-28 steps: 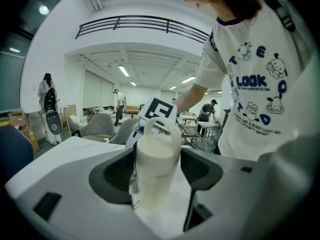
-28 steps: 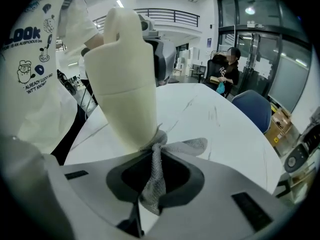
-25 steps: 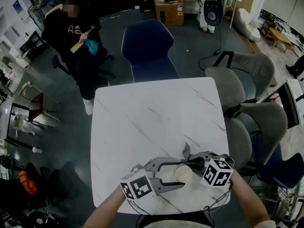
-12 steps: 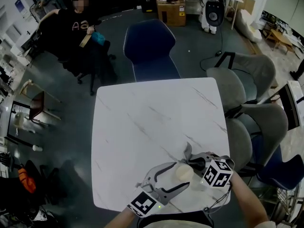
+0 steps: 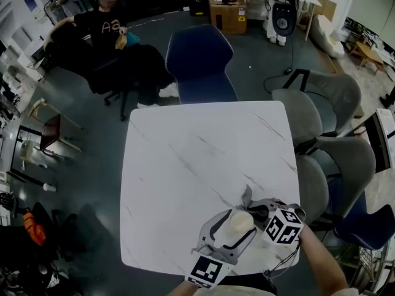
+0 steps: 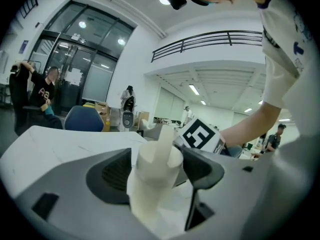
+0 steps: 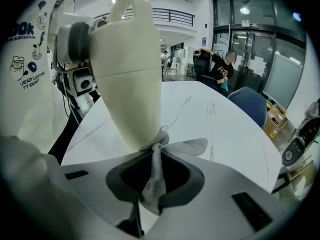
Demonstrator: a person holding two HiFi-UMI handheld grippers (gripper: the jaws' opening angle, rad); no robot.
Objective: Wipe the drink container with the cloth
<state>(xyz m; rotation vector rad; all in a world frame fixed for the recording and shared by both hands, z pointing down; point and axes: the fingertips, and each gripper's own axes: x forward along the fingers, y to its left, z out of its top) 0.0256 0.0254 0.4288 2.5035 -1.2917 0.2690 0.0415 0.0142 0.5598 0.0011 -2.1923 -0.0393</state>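
Note:
The cream drink container stands near the front right of the white marble table. My left gripper reaches in from the near edge with its jaws spread wide on either side of the container, the pads close beside it. My right gripper is just right of the container and is shut on a grey mesh cloth. The bunched cloth touches the container's lower side, and one corner of the cloth sticks up behind it.
A dark blue chair stands at the table's far side and grey chairs line its right side. A person sits at the far left of the room. Cardboard boxes stand on the floor beyond.
My left gripper has swung from the container's left round to the near side, so its jaws now point away from me around it. The right gripper, cloth and container have stayed put.

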